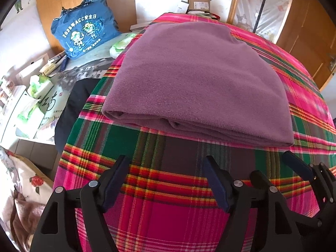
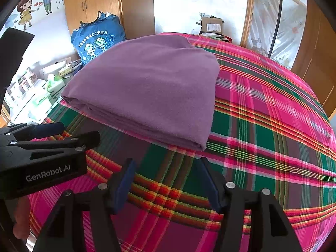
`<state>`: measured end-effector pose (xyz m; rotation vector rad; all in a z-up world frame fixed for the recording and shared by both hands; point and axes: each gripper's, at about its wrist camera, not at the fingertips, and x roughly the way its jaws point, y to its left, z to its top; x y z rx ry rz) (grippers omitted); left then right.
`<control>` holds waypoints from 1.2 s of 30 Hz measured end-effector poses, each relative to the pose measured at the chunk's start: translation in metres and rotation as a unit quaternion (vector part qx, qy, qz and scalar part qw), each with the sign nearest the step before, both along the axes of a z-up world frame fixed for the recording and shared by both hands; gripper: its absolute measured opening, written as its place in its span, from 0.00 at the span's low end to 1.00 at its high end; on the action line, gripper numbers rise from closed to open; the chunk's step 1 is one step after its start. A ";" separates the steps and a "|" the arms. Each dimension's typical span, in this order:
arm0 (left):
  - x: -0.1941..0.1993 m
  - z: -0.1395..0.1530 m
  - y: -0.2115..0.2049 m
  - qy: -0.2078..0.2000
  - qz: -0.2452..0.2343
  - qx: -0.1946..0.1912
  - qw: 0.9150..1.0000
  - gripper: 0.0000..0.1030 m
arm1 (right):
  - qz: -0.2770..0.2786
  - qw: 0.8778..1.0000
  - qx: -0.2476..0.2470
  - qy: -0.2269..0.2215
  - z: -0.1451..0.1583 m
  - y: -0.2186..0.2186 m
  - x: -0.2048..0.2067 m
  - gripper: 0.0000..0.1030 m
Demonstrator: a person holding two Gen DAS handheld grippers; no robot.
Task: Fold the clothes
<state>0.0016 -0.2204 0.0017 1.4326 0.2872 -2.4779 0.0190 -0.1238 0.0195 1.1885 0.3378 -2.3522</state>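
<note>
A purple fleece garment (image 1: 197,84) (image 2: 147,90) lies folded into a thick rectangle on a bed with a pink, green and red plaid sheet (image 1: 168,214) (image 2: 262,126). Its layered edges face me. My left gripper (image 1: 166,161) (image 2: 80,130) hovers over the bare sheet just in front of the garment's near edge. It is open, with only plaid showing between its blue pads. My right gripper (image 2: 167,161) (image 1: 269,163) is close beside it on the right, near the garment's front right corner. It is open too and touches no cloth.
A blue printed tote bag (image 1: 84,33) and tissue packs (image 1: 40,86) crowd a side table left of the bed. A cardboard box (image 1: 198,4) sits beyond the far edge. Wooden wardrobes (image 1: 310,35) stand at the right. A floral pillow (image 1: 31,184) lies at the lower left.
</note>
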 end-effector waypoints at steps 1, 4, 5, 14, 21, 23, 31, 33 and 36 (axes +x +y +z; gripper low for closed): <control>0.000 0.000 0.000 0.001 0.000 0.002 1.000 0.73 | 0.000 1.000 0.000 0.001 0.000 0.000 0.000 0.60; 0.001 0.000 -0.001 0.004 0.000 0.004 1.000 0.73 | 0.000 1.000 -0.001 0.002 0.000 0.001 0.000 0.60; 0.001 0.000 -0.001 0.004 -0.001 0.002 1.000 0.73 | 0.000 1.000 -0.001 0.002 0.000 0.001 0.000 0.60; 0.000 0.000 0.001 -0.003 0.001 -0.007 1.000 0.74 | 0.001 1.000 -0.002 0.004 0.000 0.001 0.000 0.60; 0.001 0.000 0.001 -0.003 0.002 -0.007 1.000 0.74 | 0.002 1.000 -0.002 0.004 0.000 0.002 -0.001 0.60; 0.001 0.000 0.001 -0.002 0.003 -0.007 1.000 0.74 | 0.002 1.000 -0.002 0.005 0.000 0.003 -0.001 0.60; 0.001 0.000 0.003 -0.001 0.004 -0.008 1.000 0.74 | 0.003 1.000 -0.002 0.006 -0.001 0.003 -0.001 0.60; 0.001 0.000 0.003 0.000 0.004 -0.008 1.000 0.74 | 0.004 1.000 -0.003 0.006 0.000 0.004 -0.001 0.60; 0.001 0.000 0.003 0.000 0.004 -0.008 1.000 0.74 | 0.004 1.000 -0.003 0.006 -0.001 0.004 -0.001 0.61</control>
